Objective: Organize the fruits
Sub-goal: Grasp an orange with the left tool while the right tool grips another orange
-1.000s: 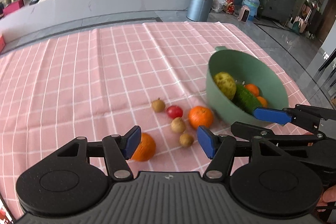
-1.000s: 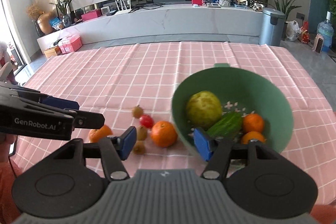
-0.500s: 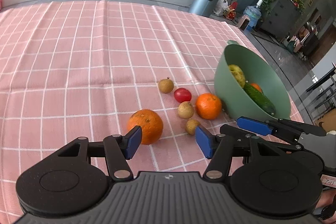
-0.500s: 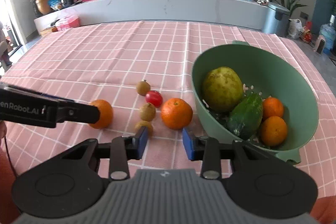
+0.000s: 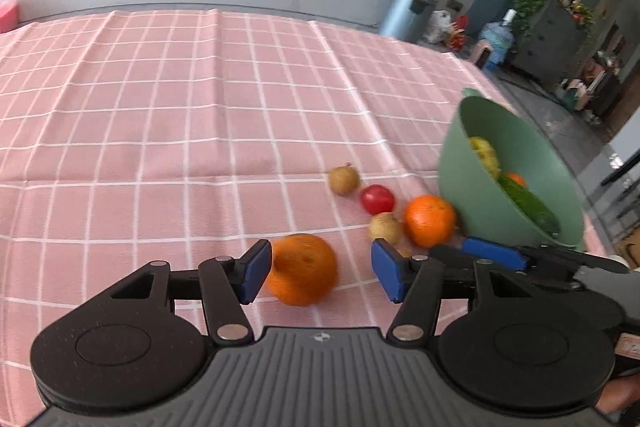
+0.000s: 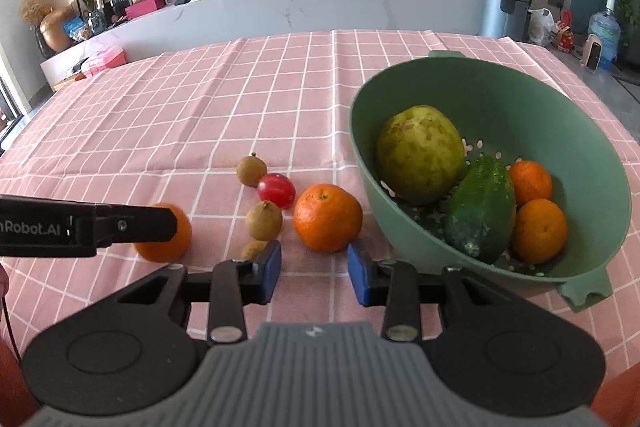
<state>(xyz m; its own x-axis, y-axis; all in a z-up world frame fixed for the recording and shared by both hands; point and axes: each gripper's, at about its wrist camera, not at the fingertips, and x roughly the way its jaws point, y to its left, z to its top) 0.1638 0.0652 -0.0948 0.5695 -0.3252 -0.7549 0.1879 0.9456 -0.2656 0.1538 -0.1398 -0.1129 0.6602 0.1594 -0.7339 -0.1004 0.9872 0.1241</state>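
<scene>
Our left tongs [image 5: 320, 275] stand open around the near orange [image 5: 302, 269] on the worktop [image 5: 160, 127]; our right tongs [image 6: 314, 273] gape empty before the second orange [image 6: 328, 218]. Closing off-centre (round fruit) could roll it into the longans [image 6: 264, 221].

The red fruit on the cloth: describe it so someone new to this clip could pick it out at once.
Start at the green colander on the pink checked tablecloth; a loose cluster of fruit lies to its left. The small red tomato sits there between two brown longans, left of an orange. It is the only red, glossy piece.
</scene>
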